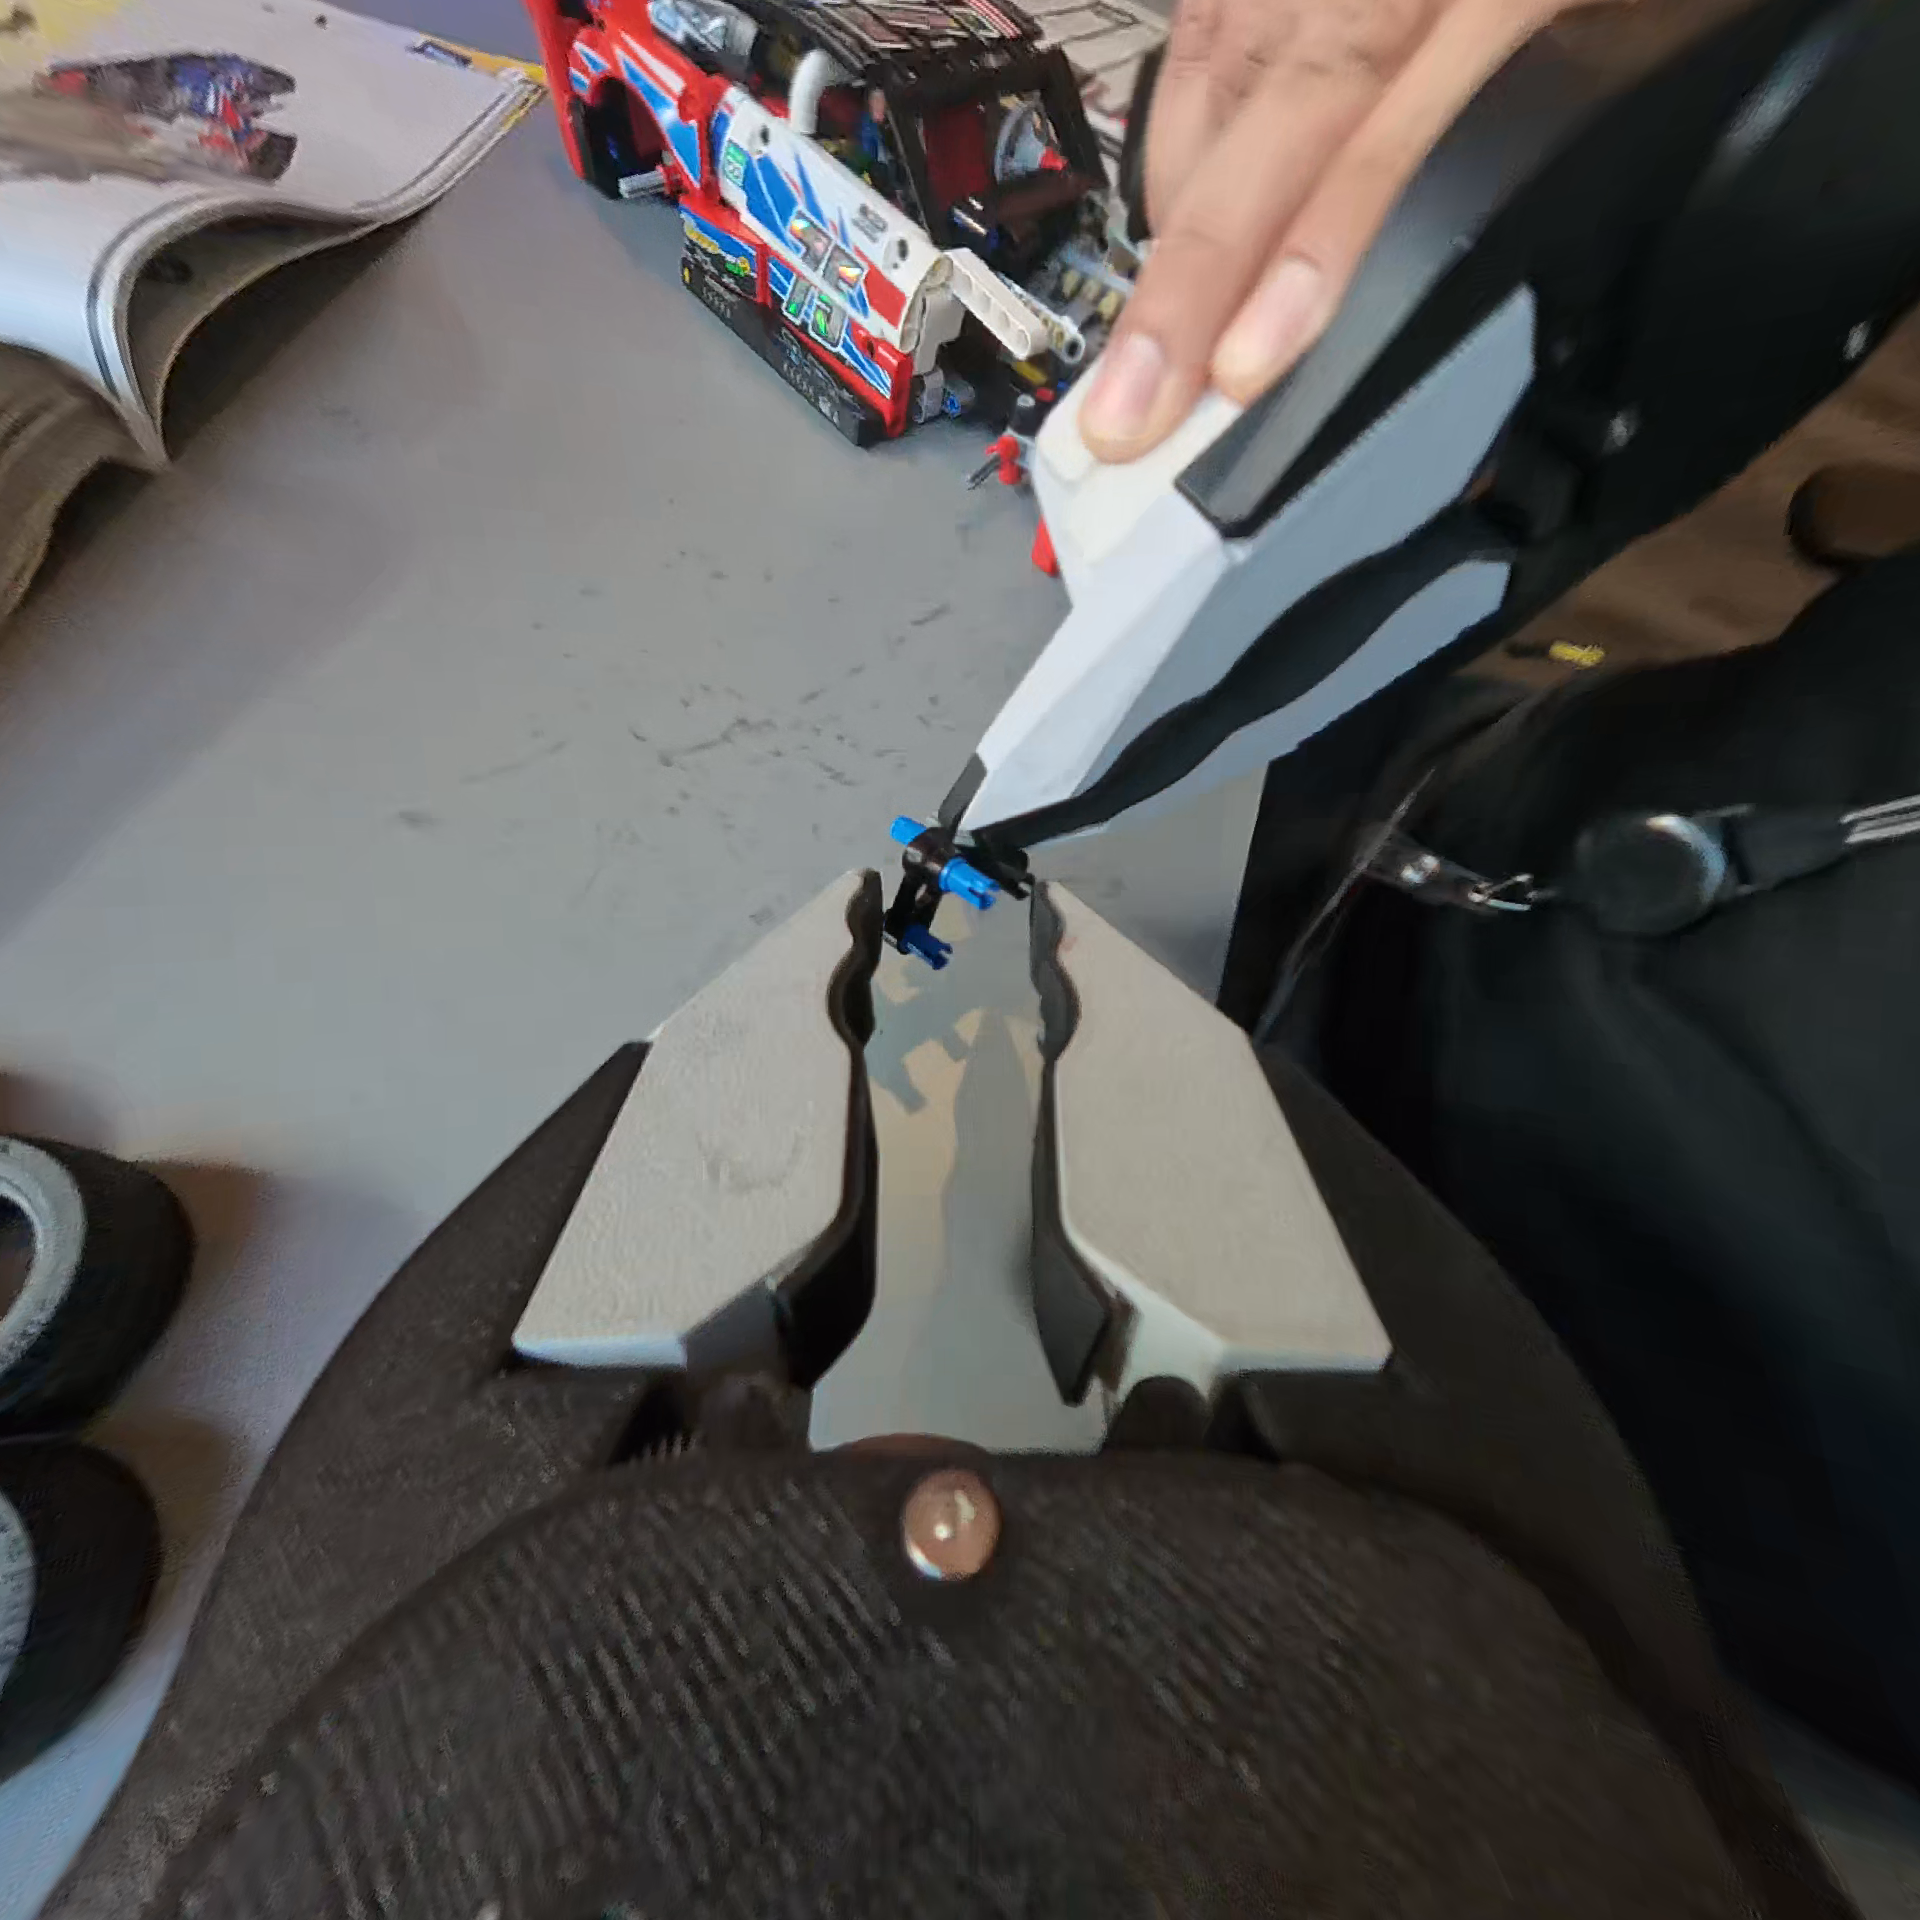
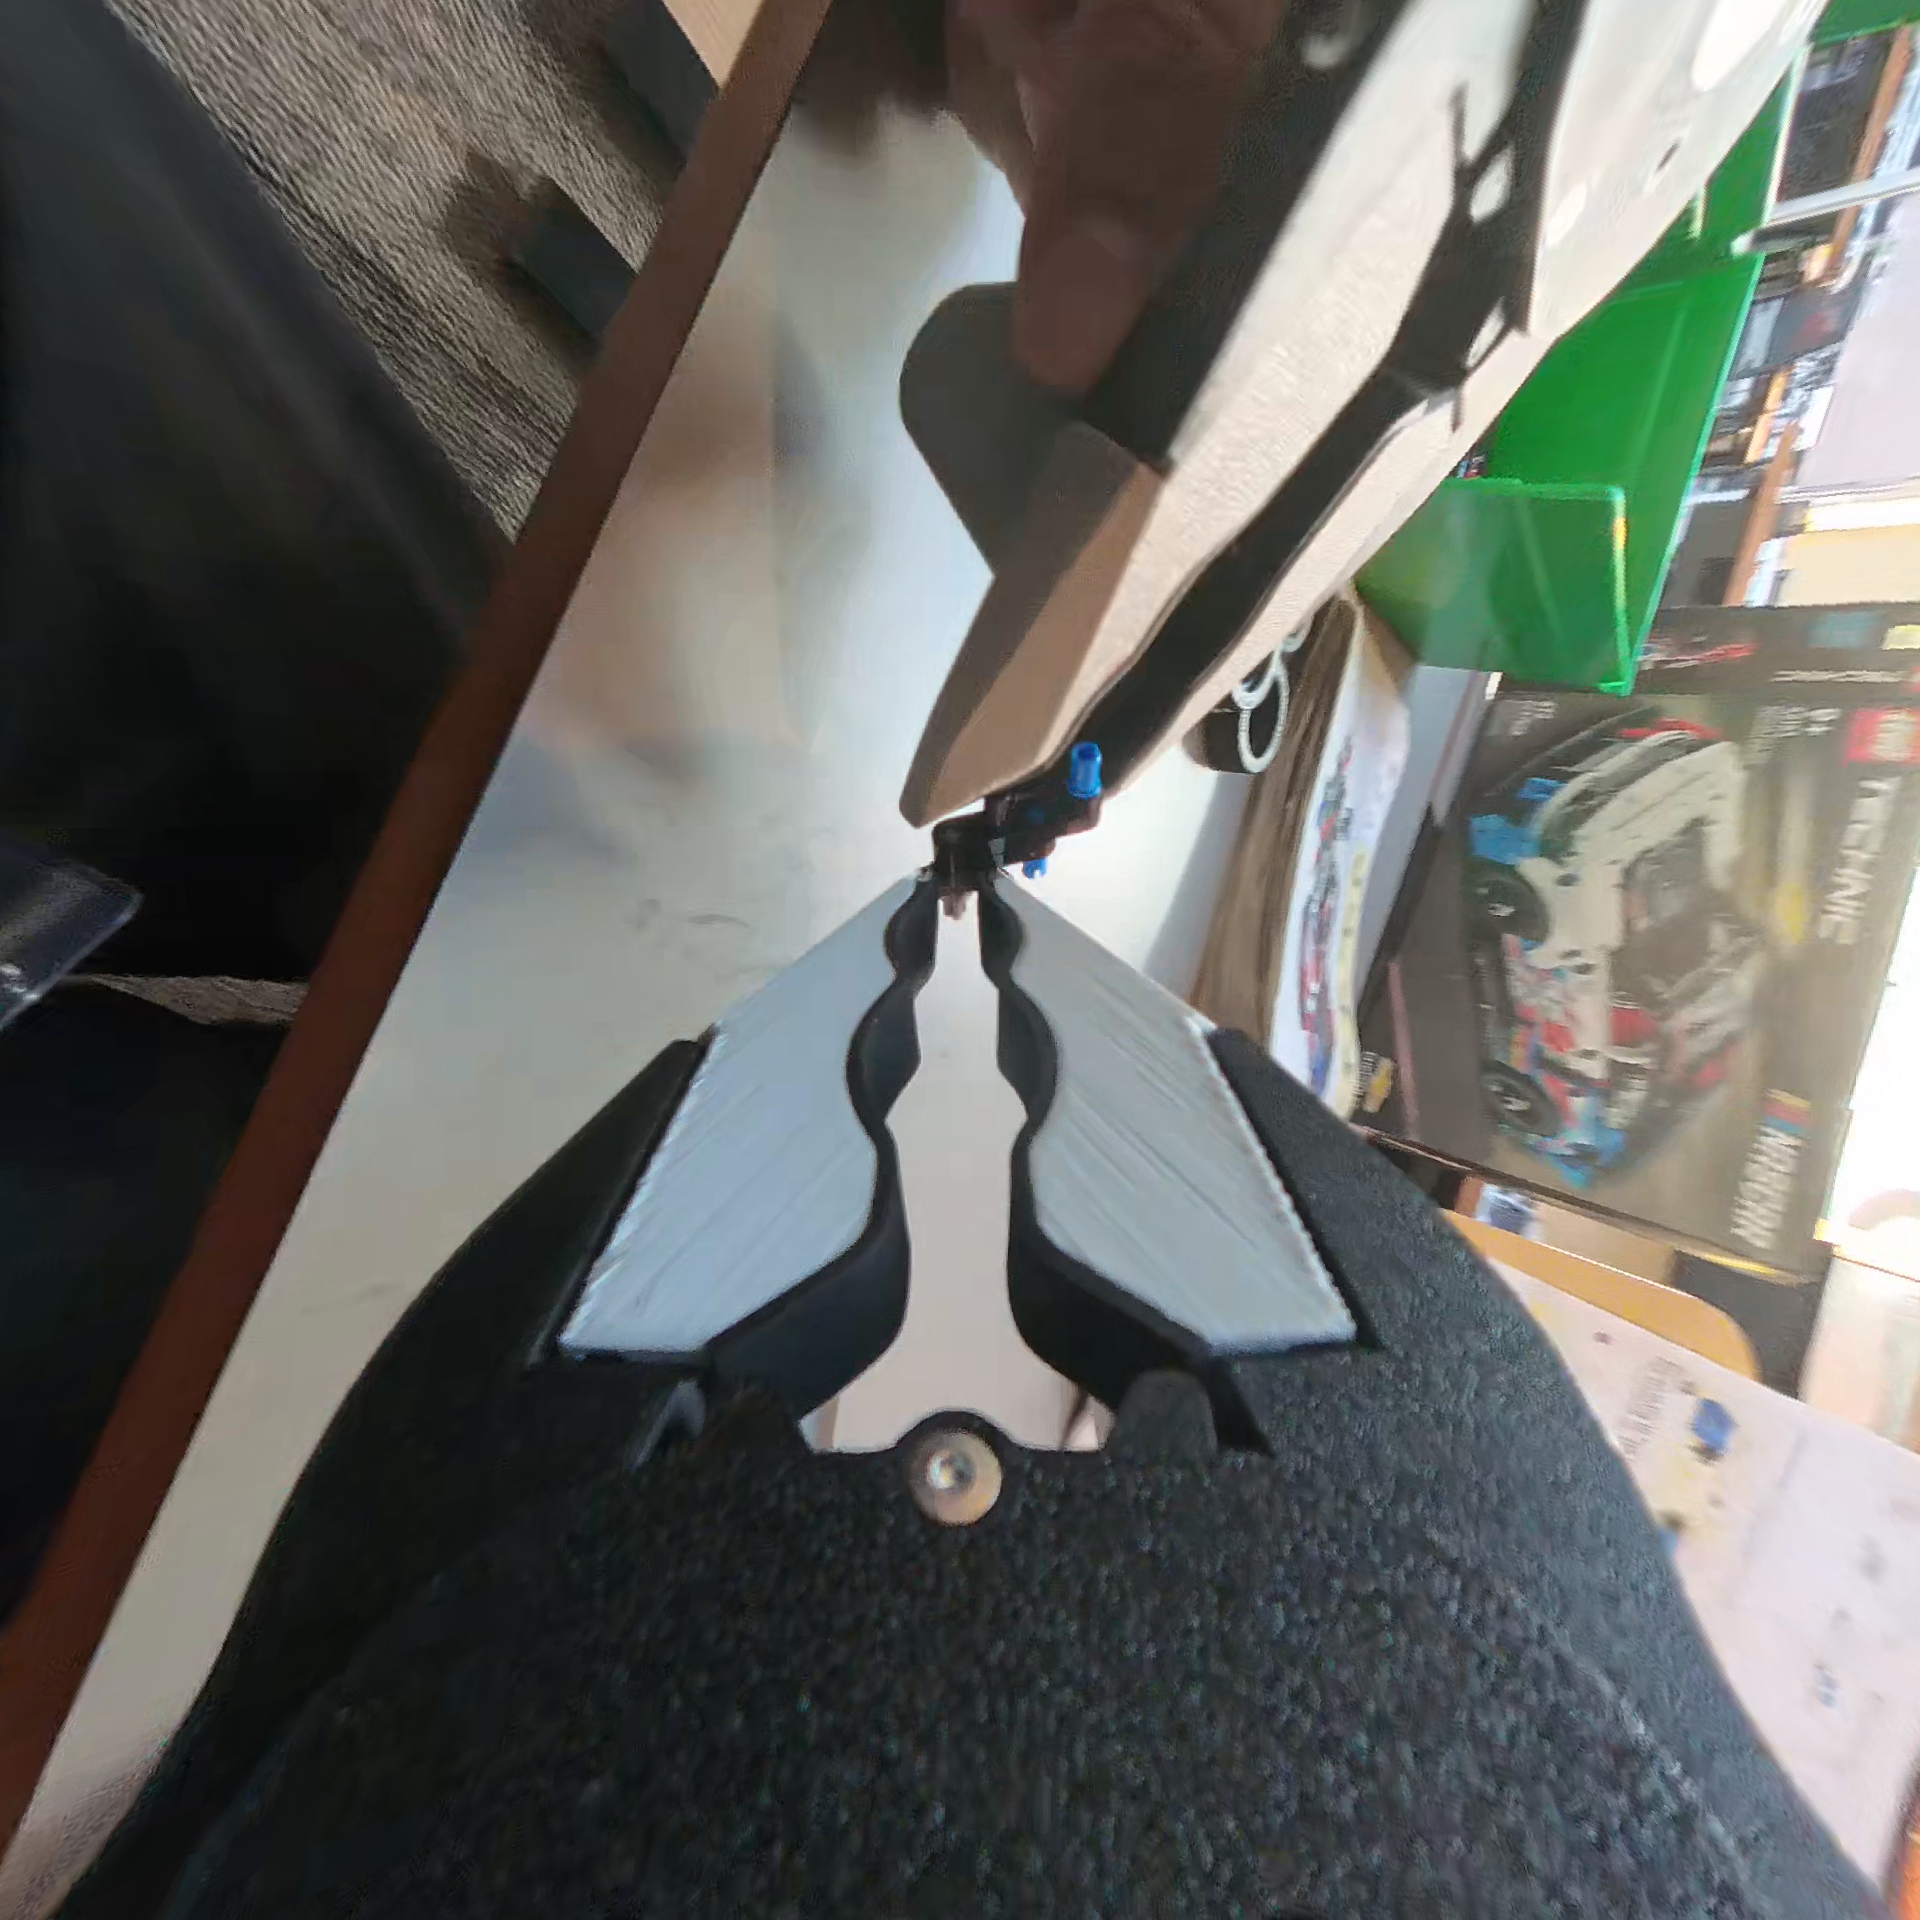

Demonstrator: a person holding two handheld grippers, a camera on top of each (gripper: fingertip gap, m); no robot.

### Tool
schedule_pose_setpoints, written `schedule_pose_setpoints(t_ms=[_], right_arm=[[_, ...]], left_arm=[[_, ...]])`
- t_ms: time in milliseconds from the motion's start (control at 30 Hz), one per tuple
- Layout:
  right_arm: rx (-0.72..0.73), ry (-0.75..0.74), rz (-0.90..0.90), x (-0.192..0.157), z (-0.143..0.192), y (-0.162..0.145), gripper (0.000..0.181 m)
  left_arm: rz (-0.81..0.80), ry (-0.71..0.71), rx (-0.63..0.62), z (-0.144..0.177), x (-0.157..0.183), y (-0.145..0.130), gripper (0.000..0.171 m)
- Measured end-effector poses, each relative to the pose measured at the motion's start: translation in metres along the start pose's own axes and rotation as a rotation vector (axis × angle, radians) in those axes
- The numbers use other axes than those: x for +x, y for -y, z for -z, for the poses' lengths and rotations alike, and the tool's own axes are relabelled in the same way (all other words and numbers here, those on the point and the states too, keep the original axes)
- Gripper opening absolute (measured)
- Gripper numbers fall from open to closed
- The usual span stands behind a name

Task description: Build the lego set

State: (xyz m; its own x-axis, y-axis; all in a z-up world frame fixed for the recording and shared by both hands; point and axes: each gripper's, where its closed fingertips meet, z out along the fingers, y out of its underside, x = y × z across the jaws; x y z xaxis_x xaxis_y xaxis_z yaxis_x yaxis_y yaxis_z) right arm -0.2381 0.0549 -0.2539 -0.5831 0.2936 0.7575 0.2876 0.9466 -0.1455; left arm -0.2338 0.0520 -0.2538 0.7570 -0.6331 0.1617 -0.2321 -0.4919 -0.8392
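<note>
So where I'm at, going left to right on the bench: the instruction booklet [image 1: 208, 187] lies open at the far left, and a couple of black tyres [image 1: 62, 1278] sit at the near-left edge, not on the model, so I reckon wheels are a step I haven't got to. Middle-back there's the red, white and blue car body [image 1: 790, 229], and it looks pretty far along: stickered panels, dark roof frame, lots of internals packed in. A few loose red bits [image 1: 1006, 457] lie beside it.

Right now I'm messing with a tiny black connector piece with blue pins [image 1: 940, 883], held up off the grey table [image 1: 520, 675]. My left gripper [image 1: 951, 904] has its fingers spread with a clear gap; the piece only touches the left fingertip, so I'm not really gripping it there. My right gripper [image 2: 954, 896] comes in from the right with its tips pinched on the black end of the piece.

Over on the right the set's box [image 2: 1621, 987] stands beside some green bins [image 2: 1538, 561].

My guess: mostly built, small sub-assemblies and wheels left.
</note>
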Motion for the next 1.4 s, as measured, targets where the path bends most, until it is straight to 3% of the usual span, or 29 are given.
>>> schedule_pose_setpoints(t_ms=[167,400,467,533,600,700,767,833,900,1000,1167,1233,1400], right_arm=[[-0.063,-0.131,0.203,0.012,0.002,-0.003,0.007],[-0.091,-0.186,0.369,0.020,0.008,-0.003,0.006],[-0.081,-0.187,0.359,0.019,0.010,-0.003,0.007],[-0.033,-0.159,0.247,0.018,0.015,-0.002,0.007],[0.006,-0.105,0.005,0.022,0.023,-0.007,0.000],[0.106,-0.002,-0.612,0.035,0.042,-0.021,0.007],[0.319,0.151,-1.036,0.040,0.056,-0.010,0.007],[0.568,0.261,-1.294,0.051,0.071,0.005,0.016],[0.692,0.267,-1.392,0.060,0.075,0.007,0.019],[0.845,0.354,-1.434,0.062,0.082,0.025,0.007],[0.958,0.396,-1.491,0.066,0.078,0.026,0.012],[1.009,0.466,-1.516,0.064,0.080,0.030,0.008],[1.054,0.478,-1.522,0.064,0.080,0.030,0.008]], left_arm=[[0.169,-0.070,0.091,0.010,0.003,0.014,0.034],[0.149,-0.008,0.086,0.010,-0.002,0.021,0.022],[0.048,0.016,0.089,0.010,0.001,0.023,0.019],[-0.118,0.053,0.130,0.011,0.005,0.026,0.017],[-0.201,0.105,0.155,0.012,0.004,0.026,0.016],[-0.260,0.119,0.265,0.021,0.013,0.034,0.015],[-0.289,0.100,0.389,0.030,0.023,0.047,0.015],[-0.330,0.092,0.514,0.042,0.032,0.062,0.015],[-0.353,0.073,0.627,0.054,0.041,0.075,0.015],[-0.365,0.142,0.663,0.056,0.036,0.078,0.016],[-0.298,0.071,0.759,0.063,0.042,0.082,0.015],[-0.292,0.081,0.764,0.060,0.041,0.082,0.015],[-0.265,0.072,0.773,0.057,0.041,0.085,0.014]])
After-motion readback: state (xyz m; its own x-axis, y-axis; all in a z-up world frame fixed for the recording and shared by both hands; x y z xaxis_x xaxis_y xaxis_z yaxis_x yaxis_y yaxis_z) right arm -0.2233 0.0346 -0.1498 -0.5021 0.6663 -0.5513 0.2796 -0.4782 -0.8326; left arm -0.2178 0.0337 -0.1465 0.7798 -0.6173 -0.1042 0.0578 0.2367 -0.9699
